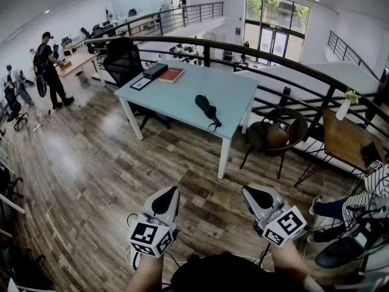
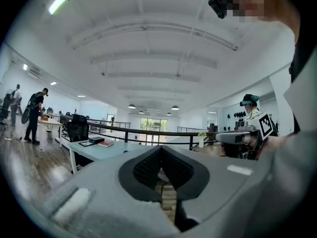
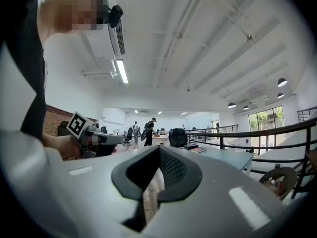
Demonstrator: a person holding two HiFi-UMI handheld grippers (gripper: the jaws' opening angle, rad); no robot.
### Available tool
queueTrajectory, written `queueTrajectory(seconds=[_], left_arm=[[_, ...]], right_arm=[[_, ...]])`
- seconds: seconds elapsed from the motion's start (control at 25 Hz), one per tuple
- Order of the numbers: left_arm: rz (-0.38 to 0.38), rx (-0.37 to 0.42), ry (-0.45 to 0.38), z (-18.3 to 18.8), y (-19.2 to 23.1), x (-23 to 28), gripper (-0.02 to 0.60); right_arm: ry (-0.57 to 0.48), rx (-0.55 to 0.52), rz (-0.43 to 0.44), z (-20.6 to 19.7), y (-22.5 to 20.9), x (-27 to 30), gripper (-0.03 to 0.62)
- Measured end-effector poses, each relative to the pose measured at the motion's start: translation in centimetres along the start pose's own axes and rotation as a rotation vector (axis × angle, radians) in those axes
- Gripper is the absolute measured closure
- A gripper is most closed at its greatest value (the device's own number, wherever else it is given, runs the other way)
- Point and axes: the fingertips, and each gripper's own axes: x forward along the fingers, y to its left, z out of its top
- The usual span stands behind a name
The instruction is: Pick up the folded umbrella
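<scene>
The left hand-held gripper (image 1: 172, 190) and right hand-held gripper (image 1: 247, 191) were held closed, empty, far from the folded umbrella (image 1: 208, 110); approach and opening were judged needed.

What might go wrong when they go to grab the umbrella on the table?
The folded umbrella lies near the front edge of the table, so a clumsy nudge might slide it off. The left gripper and the right gripper are both shut and away from the table; unless one opens first, it would probably just push the umbrella.
</scene>
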Motion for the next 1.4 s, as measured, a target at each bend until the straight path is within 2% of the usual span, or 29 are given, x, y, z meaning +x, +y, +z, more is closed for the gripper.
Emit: queueTrajectory(seconds=[0.44,0.76,1.04,1.4], left_arm=[[0.014,-0.019,0.014,-1.0,3.8,-3.5,0.578],[0.001,-0.025,0.038,-2.7,5.9,-6.2,0.579],[-0.008,-0.036,0.055,-4.1,7.6,-5.6,0.578],[0.050,-0.076,0.086,-5.4,12.4,-3.3,0.578]], right_arm=[[0.026,-0.005,0.030,-1.0,3.9,3.2,0.595],[0.037,0.044,-0.004,-2.6,6.9,3.9,0.594],[0.054,0.095,0.017,-4.0,7.2,5.7,0.594],[0.087,0.152,0.094,-6.3,5.2,12.4,0.594]])
